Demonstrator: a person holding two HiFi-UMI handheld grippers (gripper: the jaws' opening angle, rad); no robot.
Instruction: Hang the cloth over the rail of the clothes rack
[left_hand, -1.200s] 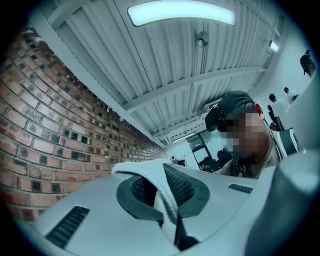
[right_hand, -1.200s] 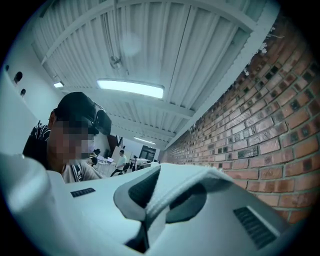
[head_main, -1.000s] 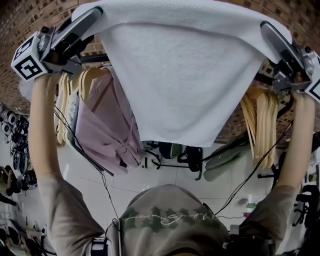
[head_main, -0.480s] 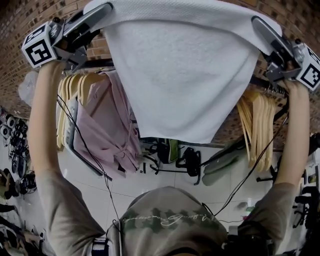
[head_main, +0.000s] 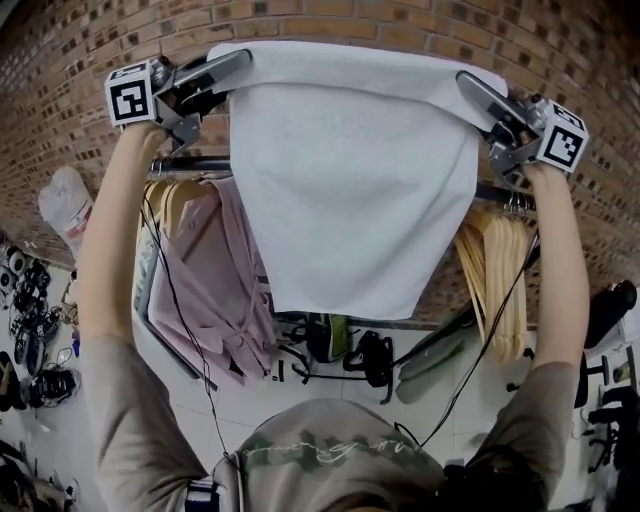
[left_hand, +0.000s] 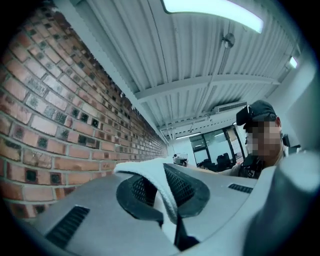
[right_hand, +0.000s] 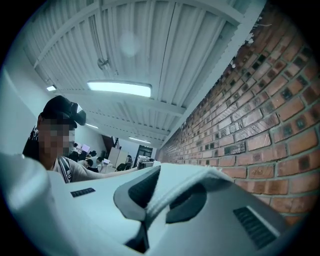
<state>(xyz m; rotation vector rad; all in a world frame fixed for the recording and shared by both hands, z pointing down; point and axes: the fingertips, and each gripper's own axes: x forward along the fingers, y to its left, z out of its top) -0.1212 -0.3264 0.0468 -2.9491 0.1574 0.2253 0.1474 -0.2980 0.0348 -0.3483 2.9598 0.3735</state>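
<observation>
Cloth (head_main: 350, 190): soft towelling, limp, probably light. It sags freely and is best held by its top corners. Left claw (head_main: 238, 64) is pinched tight on one corner, right claw (head_main: 470, 85) on the other. The held edge runs level and taut from claw to claw; the free end points straight down below both. Width and drop look about equal. Rail (head_main: 190, 163) lies below the claws, cloth not yet draped.

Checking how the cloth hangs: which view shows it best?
The head view: the white cloth spreads full-width between the left gripper and right gripper, hiding the rail's middle. Each gripper view shows only a pinched edge between its shut jaws.
</observation>
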